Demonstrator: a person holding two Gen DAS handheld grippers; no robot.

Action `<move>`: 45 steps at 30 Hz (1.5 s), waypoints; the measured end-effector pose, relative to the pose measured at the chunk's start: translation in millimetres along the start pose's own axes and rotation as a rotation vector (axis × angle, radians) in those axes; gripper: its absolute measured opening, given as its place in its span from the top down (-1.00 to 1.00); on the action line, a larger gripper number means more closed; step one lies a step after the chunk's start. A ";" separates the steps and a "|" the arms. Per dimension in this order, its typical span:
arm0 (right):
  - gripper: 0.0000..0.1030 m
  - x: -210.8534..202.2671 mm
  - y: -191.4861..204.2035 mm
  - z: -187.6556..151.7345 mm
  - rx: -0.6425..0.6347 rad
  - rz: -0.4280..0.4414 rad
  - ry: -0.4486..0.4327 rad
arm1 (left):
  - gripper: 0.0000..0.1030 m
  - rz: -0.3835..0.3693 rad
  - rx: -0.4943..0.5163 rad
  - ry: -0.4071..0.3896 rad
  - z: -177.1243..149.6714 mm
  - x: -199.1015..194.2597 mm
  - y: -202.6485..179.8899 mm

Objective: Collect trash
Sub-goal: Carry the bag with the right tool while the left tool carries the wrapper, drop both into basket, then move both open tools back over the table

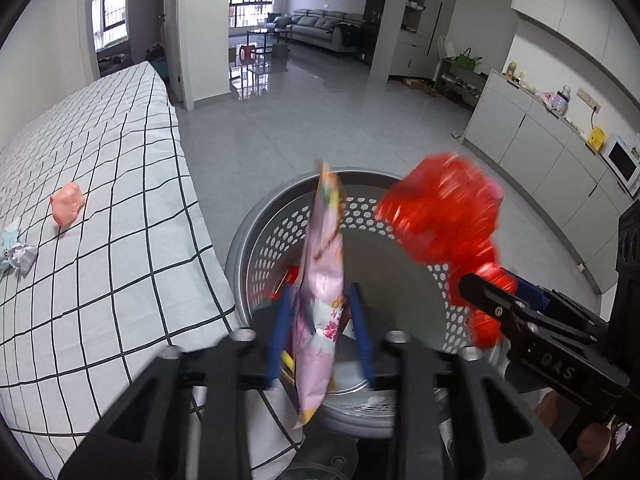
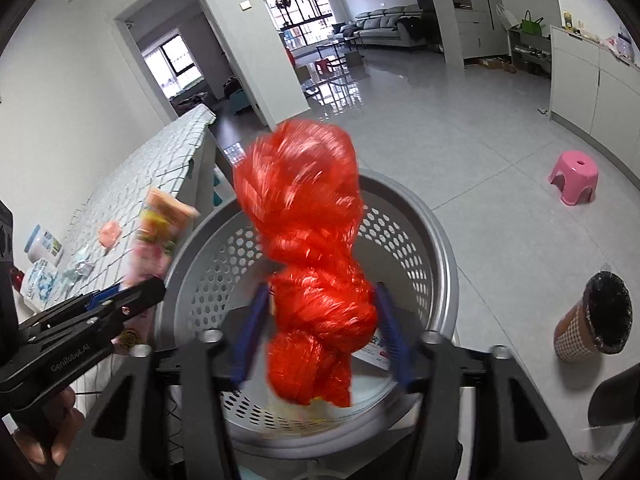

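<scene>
Beside the bed-like surface under a white sheet with a black grid [image 1: 120, 208], a round grey perforated plastic basket [image 1: 280, 216] stands on glossy pale floor tiles [image 1: 320, 120]; grey sofa [image 1: 320, 24] far back, white cabinets [image 1: 532, 136] along one wall. Left gripper [image 1: 320, 332]: jaws parted, a pink printed snack wrapper [image 1: 324, 272] between the blue pads, no clear contact, long axis upright, top pointing away, over the basket. Right gripper [image 2: 320, 336]: jaws wide, a knotted red plastic bag [image 2: 308, 248] blurred between them, long axis upright, over the basket. Crumpled pink paper [image 1: 67, 208] lies on the sheet.
</scene>
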State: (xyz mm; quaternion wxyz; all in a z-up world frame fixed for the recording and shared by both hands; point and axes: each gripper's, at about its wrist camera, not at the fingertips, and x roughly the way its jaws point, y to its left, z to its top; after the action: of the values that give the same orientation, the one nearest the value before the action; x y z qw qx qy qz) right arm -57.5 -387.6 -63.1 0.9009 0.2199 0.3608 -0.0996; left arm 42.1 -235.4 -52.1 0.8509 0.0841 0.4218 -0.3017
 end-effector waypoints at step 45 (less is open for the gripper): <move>-0.42 31.3 118.3 19.0 -0.191 0.200 -0.002 | -0.64 0.263 -0.226 -0.123 -25.8 -76.8 127.7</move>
State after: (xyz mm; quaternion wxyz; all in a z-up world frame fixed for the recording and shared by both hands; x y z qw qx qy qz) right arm 16.6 -292.7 -34.2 0.9235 0.1682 0.3439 0.0254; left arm 64.1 -88.6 -23.5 0.9113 0.0235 0.3854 -0.1431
